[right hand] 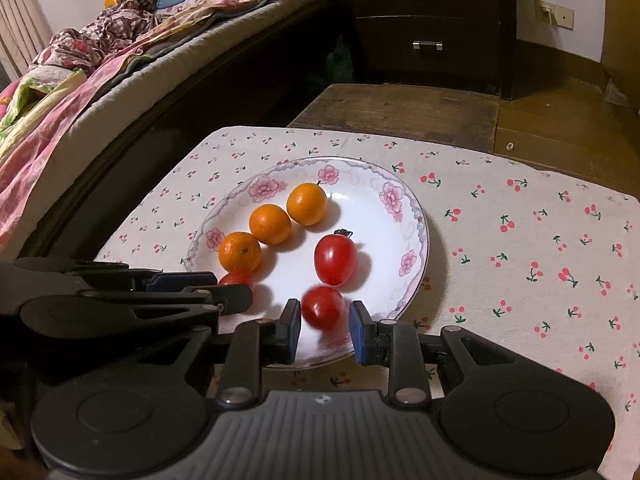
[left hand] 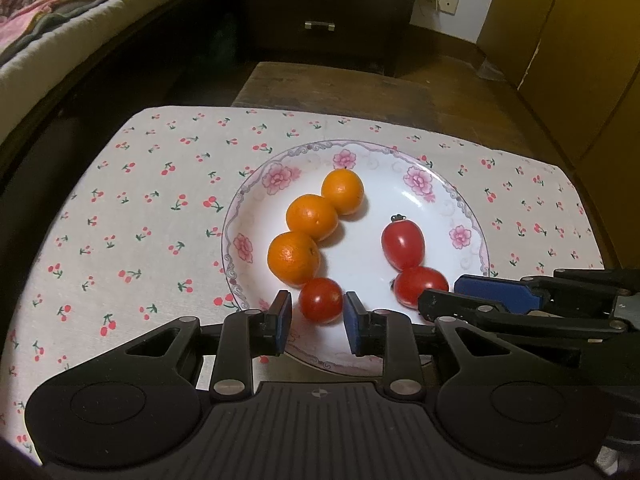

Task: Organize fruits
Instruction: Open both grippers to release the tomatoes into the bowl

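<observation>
Six fruits lie on the flowered plate (left hand: 472,216) — three oranges and three tomatoes. We note the oranges (left hand: 312,217) in a touching row on the left side, two tomatoes (left hand: 403,243) touching on the right. The left tool (left hand: 318,318) stands partly open around the nearest tomato (left hand: 321,300), pads just beside it, contact unclear. The right tool (right hand: 325,326) brackets another tomato (right hand: 323,307) likewise — gaps visible. The plate rests on a cherry-print cloth (left hand: 140,216) over the counter (left hand: 340,88).
</observation>
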